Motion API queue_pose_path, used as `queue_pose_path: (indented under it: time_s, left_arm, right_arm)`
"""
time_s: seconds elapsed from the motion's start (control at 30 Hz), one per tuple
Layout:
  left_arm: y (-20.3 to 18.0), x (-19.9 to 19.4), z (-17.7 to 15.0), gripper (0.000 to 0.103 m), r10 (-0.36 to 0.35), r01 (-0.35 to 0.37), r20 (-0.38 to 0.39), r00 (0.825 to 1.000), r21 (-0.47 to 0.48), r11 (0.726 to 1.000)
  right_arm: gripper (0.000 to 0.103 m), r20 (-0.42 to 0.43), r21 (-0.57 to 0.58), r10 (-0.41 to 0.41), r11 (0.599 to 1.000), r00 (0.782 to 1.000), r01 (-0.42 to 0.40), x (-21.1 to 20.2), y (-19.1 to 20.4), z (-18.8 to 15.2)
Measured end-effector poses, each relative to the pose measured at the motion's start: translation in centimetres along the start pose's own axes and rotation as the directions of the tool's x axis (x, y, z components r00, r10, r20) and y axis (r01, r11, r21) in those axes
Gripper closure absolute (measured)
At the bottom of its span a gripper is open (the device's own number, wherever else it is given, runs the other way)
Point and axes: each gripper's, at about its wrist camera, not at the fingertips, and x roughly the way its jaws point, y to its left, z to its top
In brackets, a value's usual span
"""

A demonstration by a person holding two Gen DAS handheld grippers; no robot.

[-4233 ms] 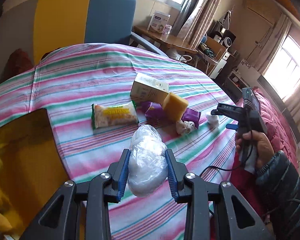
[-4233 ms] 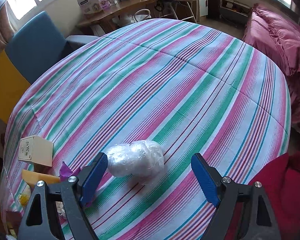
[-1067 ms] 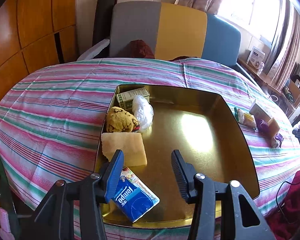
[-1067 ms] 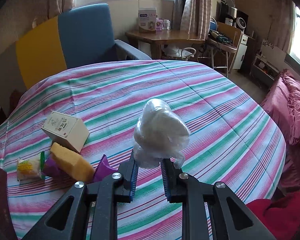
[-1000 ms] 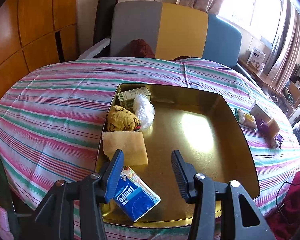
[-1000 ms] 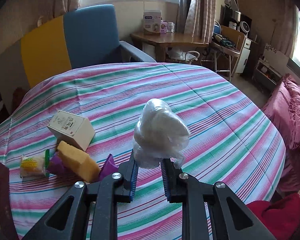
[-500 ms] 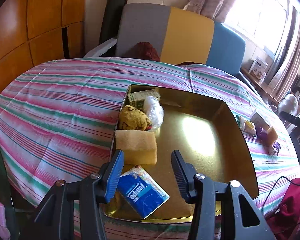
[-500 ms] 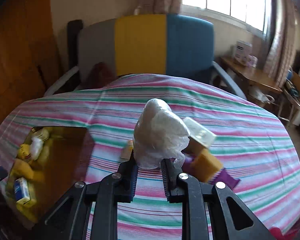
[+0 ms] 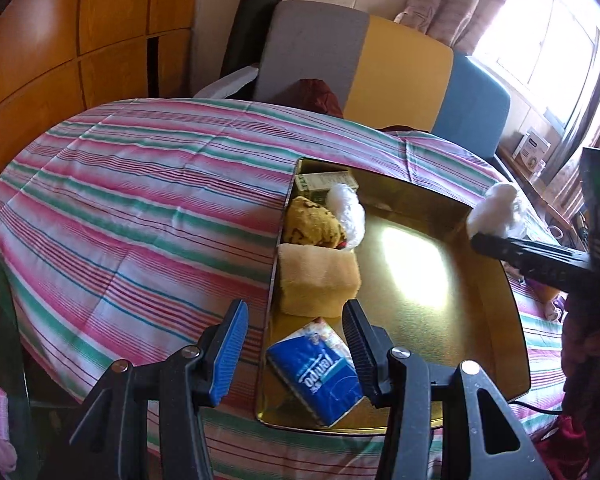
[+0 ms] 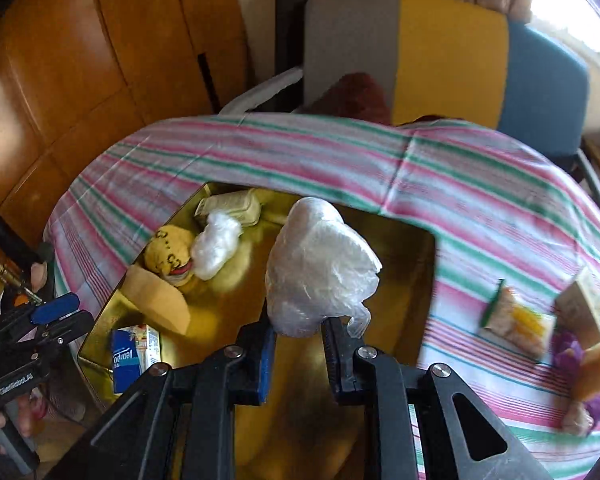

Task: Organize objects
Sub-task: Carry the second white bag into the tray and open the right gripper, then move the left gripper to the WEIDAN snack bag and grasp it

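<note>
Here the right gripper (image 10: 298,326) is clamped tight on a crinkled white plastic bundle (image 10: 320,268), which stands up out of its closed jaws and hangs over the middle of the gold tray (image 10: 428,264). In the left wrist view the same bundle (image 9: 498,210) shows at about 2 o'clock, above the tray's far right corner, at the tip of the dark right gripper (image 9: 480,240).

The left gripper (image 9: 296,344) stands partly open with nothing between its blue-padded fingers (image 9: 230,344); it hangs over the near left corner of the gold tray (image 9: 516,320), at about 6 o'clock in its own view.

Along the tray's left side, from far to near, lie a pale carton (image 9: 324,182), a second white plastic bundle (image 9: 346,216) touching a yellow plush toy (image 9: 310,222), a tan sponge block (image 9: 318,280) and a blue tissue pack (image 9: 316,372). The tray's middle and right are bare and glare brightly.

The tray rests on a surface covered by a striped cloth (image 9: 140,208) in pink, green and white. In the right wrist view, at about 4 o'clock, well apart from the tray, a snack packet (image 10: 514,322), a pale box (image 10: 584,308), an orange sponge (image 10: 594,368) and a purple wrapper (image 10: 568,350) sit close together on the striped cloth (image 10: 480,200), blurred. A grey, yellow and blue chair (image 10: 444,52) stands behind at 12 o'clock.
</note>
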Motion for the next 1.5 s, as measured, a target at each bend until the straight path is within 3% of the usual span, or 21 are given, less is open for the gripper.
queue_pose_path:
  time_s: [0.13,0.43,0.5,0.63,0.77,1.1,1.5]
  left_arm:
    - [0.4,0.0,0.0,0.053,0.011,-0.011,0.007,1.000,-0.002,1.000]
    - [0.3,-0.3,-0.3,0.053,0.025,-0.025,0.013,1.000,0.019,1.000]
    - [0.4,-0.3,-0.4,0.053,0.025,-0.025,0.011,1.000,0.018,1.000]
    - [0.5,-0.4,-0.4,0.053,0.023,-0.023,0.016,1.000,0.013,1.000]
    - [0.3,-0.6,-0.4,0.053,0.019,-0.020,0.023,1.000,0.016,1.000]
    - [-1.0,-1.4,-0.6,0.053,0.004,-0.006,0.035,0.999,0.048,0.999]
    - [-4.0,-1.4,-0.8,0.053,-0.020,0.018,0.019,1.000,0.111,0.994]
  right_arm:
    - [0.081,-0.043,-0.004,0.008,1.000,0.999,-0.008,2.5,0.8,0.9]
    - [0.077,-0.130,0.004,-0.071,0.997,0.989,0.072,9.0,1.5,3.7]
    - [0.069,-0.121,0.013,-0.061,0.998,0.991,0.063,9.0,1.4,3.9]
    - [0.052,-0.092,0.010,-0.043,0.999,0.995,0.044,8.1,1.5,3.6]
    - [0.051,-0.070,0.021,-0.034,0.999,0.997,0.036,6.8,1.4,3.3]
    - [0.036,0.008,0.064,-0.048,0.997,0.999,0.047,1.4,-0.5,1.2]
    - [0.025,0.052,0.151,-0.129,0.981,0.990,0.120,-4.2,-6.8,-2.3]
